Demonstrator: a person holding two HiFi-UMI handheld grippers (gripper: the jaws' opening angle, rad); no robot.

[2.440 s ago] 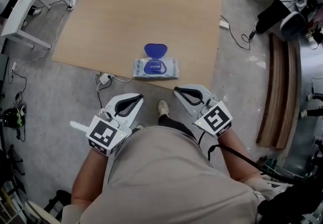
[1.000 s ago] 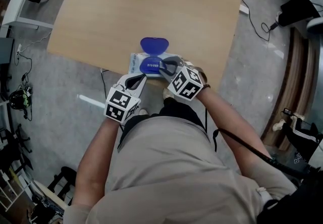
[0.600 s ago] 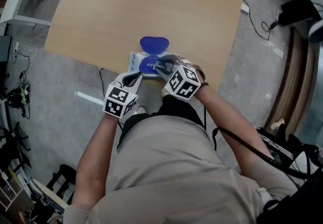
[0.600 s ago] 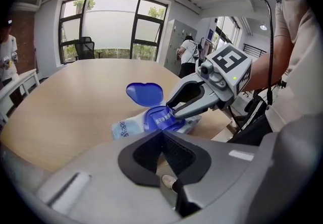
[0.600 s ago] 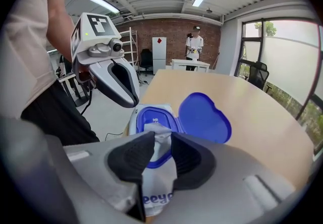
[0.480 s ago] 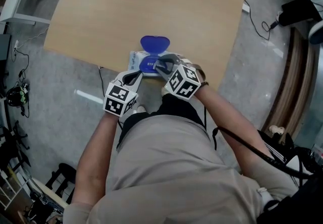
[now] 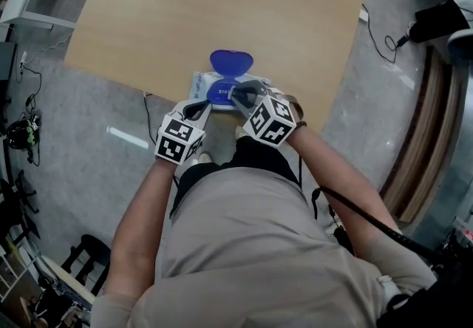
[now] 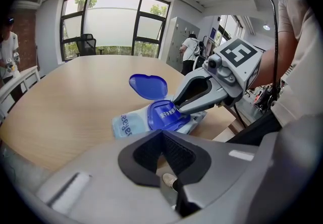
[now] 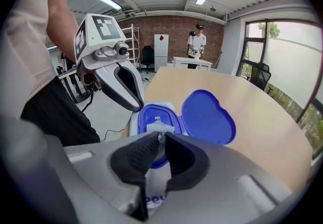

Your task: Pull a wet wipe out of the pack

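Pack (image 7: pixel 198 86) sits by the table (image 7: pixel 222 1) edge nearest the person, lid (image 7: pixel 231 62) flipped open. Right gripper (image 7: pixel 235 91) looks pinched onto the white wet wipe (image 9: pixel 157 128) tab at the opening. Left gripper (image 7: pixel 199 106) is closed on nothing, tip at the pack's end. I'd pin the pack down there and pull straight up, slowly, so it doesn't lift.

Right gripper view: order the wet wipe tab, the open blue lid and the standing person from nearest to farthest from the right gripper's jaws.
1. wet wipe tab: at the jaw tips, centre.
2. blue lid: just beyond, to the right, flipped open.
3. standing person: far back across the room.
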